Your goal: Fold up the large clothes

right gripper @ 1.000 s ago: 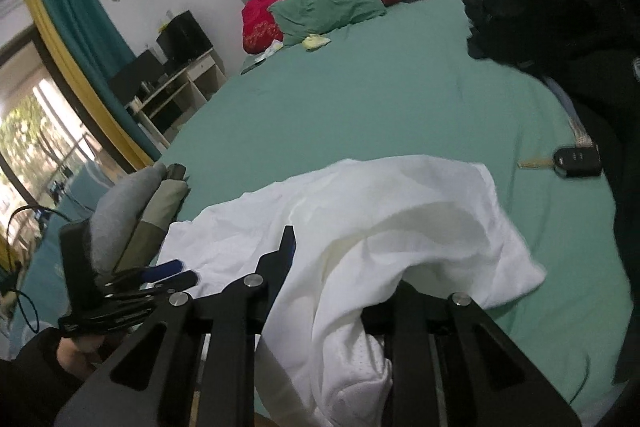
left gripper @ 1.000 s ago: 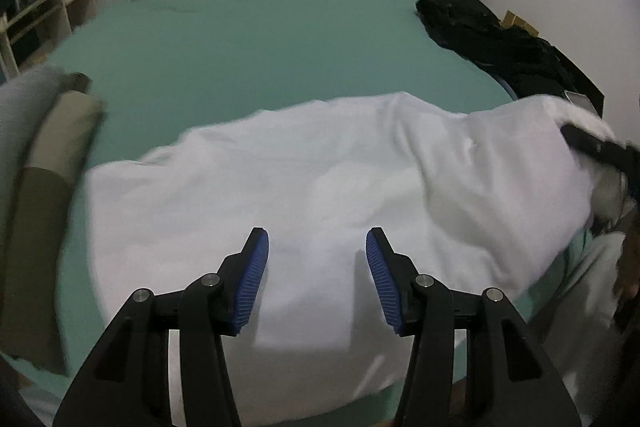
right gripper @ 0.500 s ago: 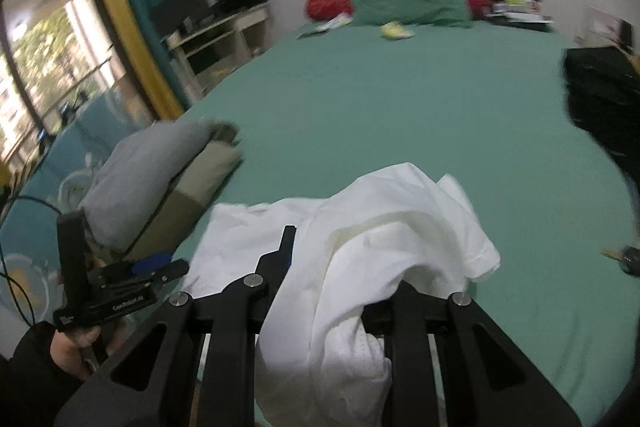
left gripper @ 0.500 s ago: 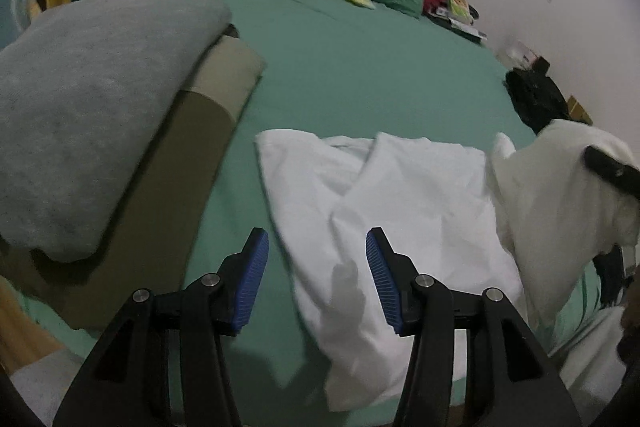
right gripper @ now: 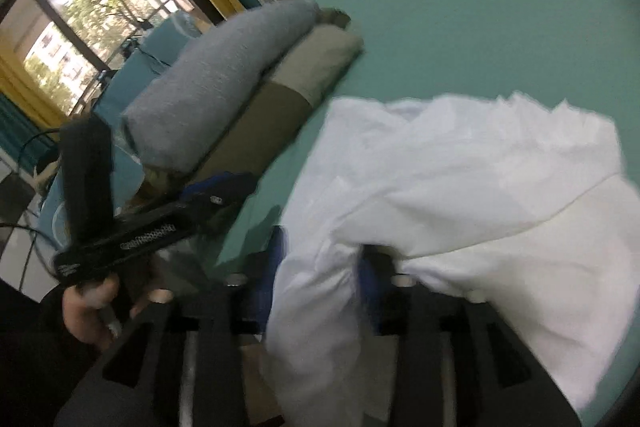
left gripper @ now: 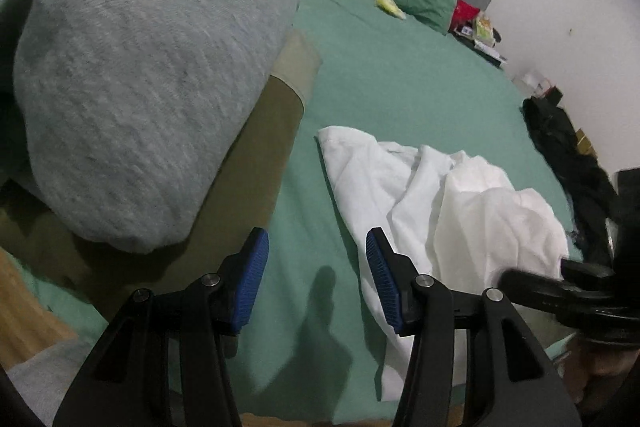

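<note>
Left wrist view: my left gripper (left gripper: 316, 277) is wide apart and holds nothing; it hangs over bare green sheet at the near edge of the bed (left gripper: 400, 83). The white garment (left gripper: 436, 199) lies crumpled just right of it, one corner pointing toward the head of the bed, its near hem running down by my right-hand blue pad (left gripper: 382, 285). Whether pad and cloth touch, I cannot tell. At the bed's left edge sits a stack: a grey folded piece (left gripper: 136, 87) on top of an olive folded piece (left gripper: 248, 179). A dark pile (left gripper: 568, 147) lies along the right edge.

Right wrist view (blurred): my right gripper (right gripper: 320, 275) has white cloth bunched between its fingers, and the garment (right gripper: 460, 179) drapes over them, so it appears to be holding the fabric. The left gripper (right gripper: 216, 193) shows at the left, beside the stack.

Judgement: the step in hand is spreading the garment flat before any fold. To do it well, I should take the free near hem with the left gripper, well apart from the right's hold, pinch one layer only, then draw both hands apart and lay it smooth, clear of the stack.
</note>
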### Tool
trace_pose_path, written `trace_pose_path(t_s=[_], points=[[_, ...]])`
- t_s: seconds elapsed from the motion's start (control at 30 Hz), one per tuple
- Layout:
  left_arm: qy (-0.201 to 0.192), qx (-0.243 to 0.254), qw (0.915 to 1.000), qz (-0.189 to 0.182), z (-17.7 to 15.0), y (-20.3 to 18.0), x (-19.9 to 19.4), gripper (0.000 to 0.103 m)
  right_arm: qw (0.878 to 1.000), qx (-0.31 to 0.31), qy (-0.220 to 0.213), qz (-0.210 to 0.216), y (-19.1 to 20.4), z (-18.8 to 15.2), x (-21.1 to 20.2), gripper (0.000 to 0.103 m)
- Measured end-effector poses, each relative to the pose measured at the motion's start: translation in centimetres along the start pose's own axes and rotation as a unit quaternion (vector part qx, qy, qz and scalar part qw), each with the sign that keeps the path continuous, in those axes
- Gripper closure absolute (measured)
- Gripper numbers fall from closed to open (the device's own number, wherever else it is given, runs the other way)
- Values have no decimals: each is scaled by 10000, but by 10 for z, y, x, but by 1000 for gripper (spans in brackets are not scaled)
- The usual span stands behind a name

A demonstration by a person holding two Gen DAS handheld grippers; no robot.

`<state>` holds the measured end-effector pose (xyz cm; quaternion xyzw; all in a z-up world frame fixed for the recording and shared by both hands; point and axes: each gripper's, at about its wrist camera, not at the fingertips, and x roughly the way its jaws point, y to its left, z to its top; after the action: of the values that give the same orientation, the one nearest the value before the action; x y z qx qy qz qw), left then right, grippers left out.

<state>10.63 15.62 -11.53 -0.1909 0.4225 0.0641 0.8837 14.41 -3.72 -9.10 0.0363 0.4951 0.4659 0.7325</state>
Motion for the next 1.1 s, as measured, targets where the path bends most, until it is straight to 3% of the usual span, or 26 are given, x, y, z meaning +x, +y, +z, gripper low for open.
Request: trace_pose_path(t_s=[0.03, 0.1, 0.2, 0.33, 0.47, 0.57, 0.6, 0.7, 0.8, 0.83, 0.87, 0.9, 0.93, 1.0, 1.03, 1.1], points=[[-5, 30, 10000, 21, 0, -3, 1, 49, 9999, -59, -63, 70, 3, 0, -9, 28], [-41, 100, 9999, -28, 1, -10, 1, 49, 9994, -181, -237, 154, 9, 1, -32, 21], [-110, 189, 9997, -62, 1, -18, 0, 49, 9985, -73, -542, 24, 3, 0, -62, 20], [-353, 281, 9987, -235, 4, -32, -6, 49, 9910, 893, -744, -656, -52, -8, -87, 20], [-830, 377, 9926, -798, 10, -46, -23, 49, 9781, 1642, -798, -995, -93, -15, -91, 20], [-908, 528, 9834, -1479, 20, -60, -27, 40, 9715, 1775, -636, -1439, -106, -12, -80, 20], [-822, 817, 9793, -1660, 27, -74, -23, 39, 9706, 1867, -542, -1418, -111, -11, -72, 20], [-283, 1855, 9680, -1666, 36, -117, 2, 39, 9724, 1908, -364, -1294, -112, -9, -50, 20], [318, 2558, 9555, -1436, 30, -141, 37, 39, 9750, 1833, -326, -1209, -105, -9, -41, 20], [502, 2630, 9549, -1283, 26, -142, 49, 45, 9759, 1817, -334, -1164, -103, -10, -40, 20], [621, 2550, 9577, -1178, 23, -137, 57, 55, 9764, 1808, -351, -1124, -103, -12, -41, 20], [737, 2352, 9624, -1140, 22, -129, 64, 88, 9770, 1801, -383, -1072, -104, -15, -42, 20], [836, 2060, 9688, -1099, 24, -117, 68, 97, 9775, 1803, -407, -1019, -106, -17, -44, 20], [549, 1688, 9809, -798, 30, -96, 62, 98, 9787, 1798, -508, -850, -108, -23, -46, 20], [222, 1482, 9871, -561, 35, -85, 52, 98, 9794, 1776, -557, -786, -108, -26, -47, 20], [-133, 948, 9943, -478, 43, -64, 36, 98, 9808, 1729, -610, -663, -110, -31, -48, 20]])
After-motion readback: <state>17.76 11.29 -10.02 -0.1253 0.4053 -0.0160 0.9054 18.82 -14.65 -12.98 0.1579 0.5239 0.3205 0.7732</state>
